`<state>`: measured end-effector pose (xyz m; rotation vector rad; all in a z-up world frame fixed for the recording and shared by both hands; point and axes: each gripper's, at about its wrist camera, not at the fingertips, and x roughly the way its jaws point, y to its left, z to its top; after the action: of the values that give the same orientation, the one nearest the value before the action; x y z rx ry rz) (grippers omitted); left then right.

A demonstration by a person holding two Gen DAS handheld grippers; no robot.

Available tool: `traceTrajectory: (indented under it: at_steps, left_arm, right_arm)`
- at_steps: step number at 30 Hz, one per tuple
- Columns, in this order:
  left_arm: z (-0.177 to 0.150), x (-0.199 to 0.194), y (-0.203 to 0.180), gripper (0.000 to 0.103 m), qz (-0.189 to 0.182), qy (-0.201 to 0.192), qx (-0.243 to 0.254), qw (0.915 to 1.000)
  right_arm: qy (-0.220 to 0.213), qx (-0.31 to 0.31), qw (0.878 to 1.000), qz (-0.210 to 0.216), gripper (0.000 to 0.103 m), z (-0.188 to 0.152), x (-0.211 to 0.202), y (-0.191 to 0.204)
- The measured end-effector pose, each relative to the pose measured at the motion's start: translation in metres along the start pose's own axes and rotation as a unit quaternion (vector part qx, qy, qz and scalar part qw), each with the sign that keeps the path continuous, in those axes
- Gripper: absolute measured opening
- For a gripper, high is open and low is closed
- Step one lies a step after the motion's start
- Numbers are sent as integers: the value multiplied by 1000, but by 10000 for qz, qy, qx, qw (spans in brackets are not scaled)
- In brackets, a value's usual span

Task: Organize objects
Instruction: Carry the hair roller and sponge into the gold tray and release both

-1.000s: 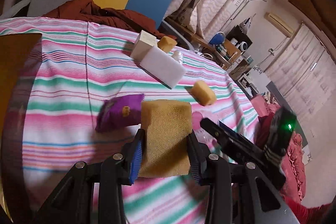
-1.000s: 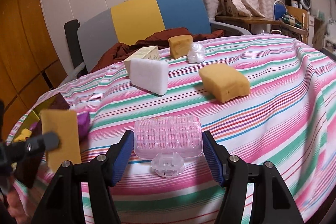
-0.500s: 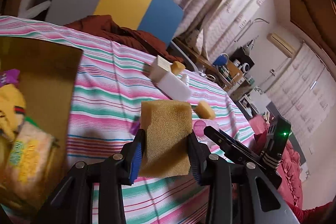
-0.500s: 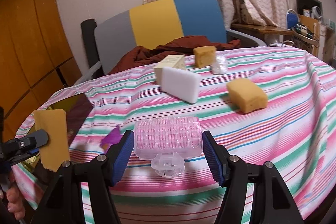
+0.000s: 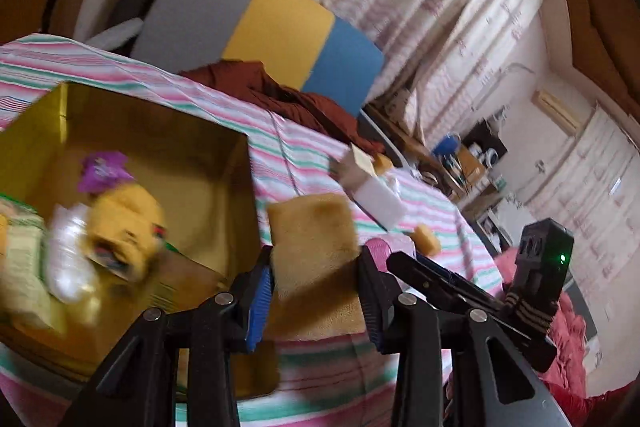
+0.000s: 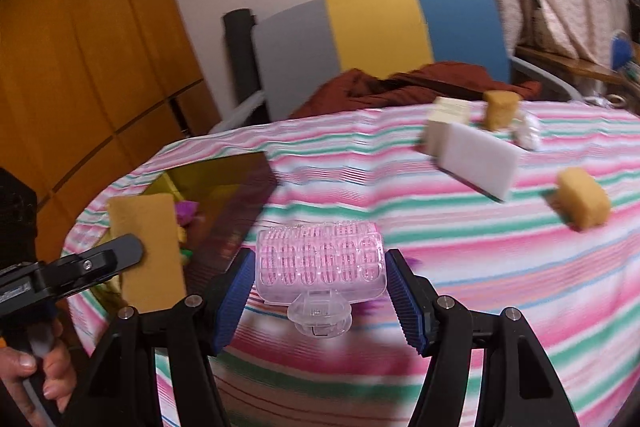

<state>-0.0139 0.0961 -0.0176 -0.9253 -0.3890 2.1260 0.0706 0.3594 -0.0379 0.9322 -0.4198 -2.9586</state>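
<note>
No writing could be read anywhere: the packets in the box were blurred, and the print on a green-and-white packet [image 5: 18, 247] at its left side stayed illegible.

The left gripper [image 5: 316, 291] was closed on a tan sponge [image 5: 314, 247], held upright between the blue pads and hanging just past the right wall of the yellow box [image 5: 160, 131]. In the right wrist view the same sponge [image 6: 146, 247] stood over the box's near corner, above the edge of the counter [image 6: 460, 267]. The right gripper [image 6: 320, 295] clamped a clear pink ridged case [image 6: 320, 259], its round clear knob pointing down toward the camera, held above the striped cloth just right of the box.

The box lay open at the counter's left end, its rim close to the cloth's edge. Inside it were a yellow soft item [image 5: 128, 223], a purple packet [image 5: 102, 171] and a clear wrapped item [image 5: 68, 251], crowded to the left; the right half of its floor showed bare.

Farther along the counter sat a white block [image 6: 478, 163] leaning against a cream box [image 6: 446, 125], a small tan sponge [image 6: 500, 109] behind them beside a white wrapped lump [image 6: 528, 131], and another tan sponge [image 6: 584, 203] alone, well apart to the right. A wide stretch of cloth lay between the box and that group. A brown garment [image 6: 400, 85] was heaped at the far edge, in front of a grey, yellow and blue chair [image 6: 376, 23].
</note>
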Motion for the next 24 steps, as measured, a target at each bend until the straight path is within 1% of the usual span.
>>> traceTrajectory:
  at_steps: [1,4,7,8,12,16,18,20,24]
  left_arm:
    - [4,-5,5,39,98,-75,-16,9999]
    - [18,-21,24,39,187,-314,-129,9992]
    - [31,-33,46,39,455,-485,-212,9976]
    - [33,-36,52,39,507,-522,-238,9971]
    - [47,-44,85,39,903,-547,-337,9938]
    - [57,-44,117,39,1242,-467,-549,9896]
    - [63,-40,132,39,1388,-367,-643,9876]
    - [66,-37,141,39,1511,-315,-704,9855]
    - [67,-30,150,39,1640,-223,-744,9834]
  right_arm:
    - [-10,-56,10000,73,66,4,3,9]
    - [-48,-278,9992,296,66,15,13,37]
    - [45,-536,9974,489,66,25,28,64]
    - [85,-594,9967,545,66,27,35,73]
    - [145,-798,9943,687,66,31,54,99]
    - [228,-1148,9910,647,66,30,72,119]
    - [309,-1264,9898,583,66,29,82,125]
    - [372,-1300,9895,514,66,28,90,127]
    - [504,-1235,9906,319,67,28,103,125]
